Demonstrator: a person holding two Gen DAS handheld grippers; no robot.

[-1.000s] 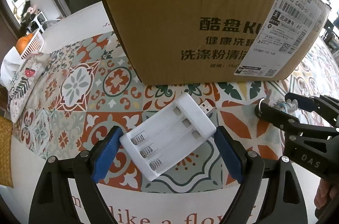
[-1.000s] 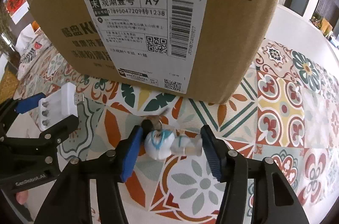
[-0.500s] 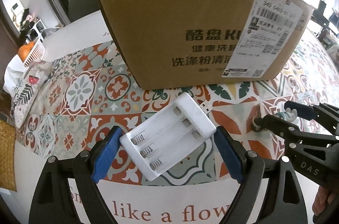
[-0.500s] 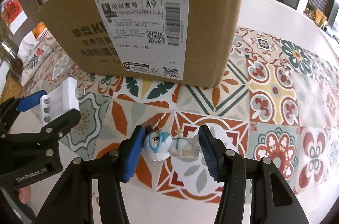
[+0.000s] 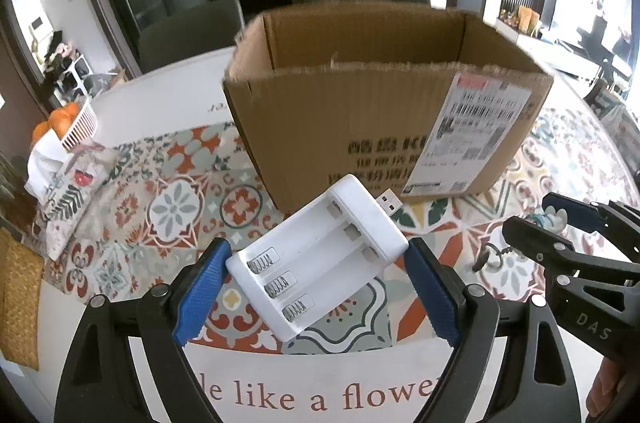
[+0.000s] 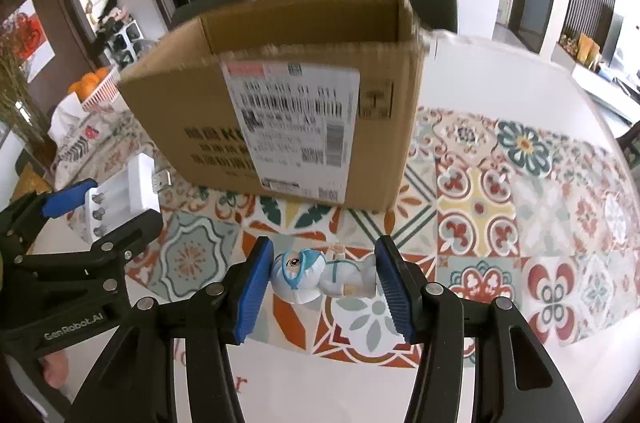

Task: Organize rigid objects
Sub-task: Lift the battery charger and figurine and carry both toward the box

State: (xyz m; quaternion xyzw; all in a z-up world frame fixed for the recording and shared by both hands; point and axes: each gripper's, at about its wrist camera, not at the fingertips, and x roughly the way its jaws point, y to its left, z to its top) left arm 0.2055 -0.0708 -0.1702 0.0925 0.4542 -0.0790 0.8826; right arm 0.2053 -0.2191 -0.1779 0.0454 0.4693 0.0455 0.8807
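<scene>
Left wrist view: the left gripper (image 5: 316,289) has its blue fingers (image 5: 202,287) pinching a white battery charger (image 5: 318,261) across opposite corners, so it sits skewed between them, clear of the patterned worktop (image 5: 168,199). The charger is a hard plastic shell, likely light, with three empty slots facing up and a USB plug (image 5: 390,202) jutting toward the cardboard box (image 5: 360,115). Smooth sides and a diagonal hold mean it could pivot; a flatter hold across its two long sides would be steadier, well away from the plug. The box stands open-topped just beyond, but its floor is hidden behind the near wall and its printing is blurred. At the right edge the right gripper (image 5: 554,221) is only partly visible, with a metal ring (image 5: 486,259) dangling beneath it.

Right wrist view: the right gripper (image 6: 324,281) is clamped on a small figurine (image 6: 320,277) — white and blue, lying sideways, head against one finger and feet against the other, above the worktop (image 6: 480,207). It looks rigid and light, though the thin raised arm seems breakable, so squeezing head and base is sensible. Here the ring is not visible. The left gripper (image 6: 102,207) and charger (image 6: 120,191) appear at the left, partly cut off — a fingertip of the person (image 6: 54,369) shows below.
</scene>
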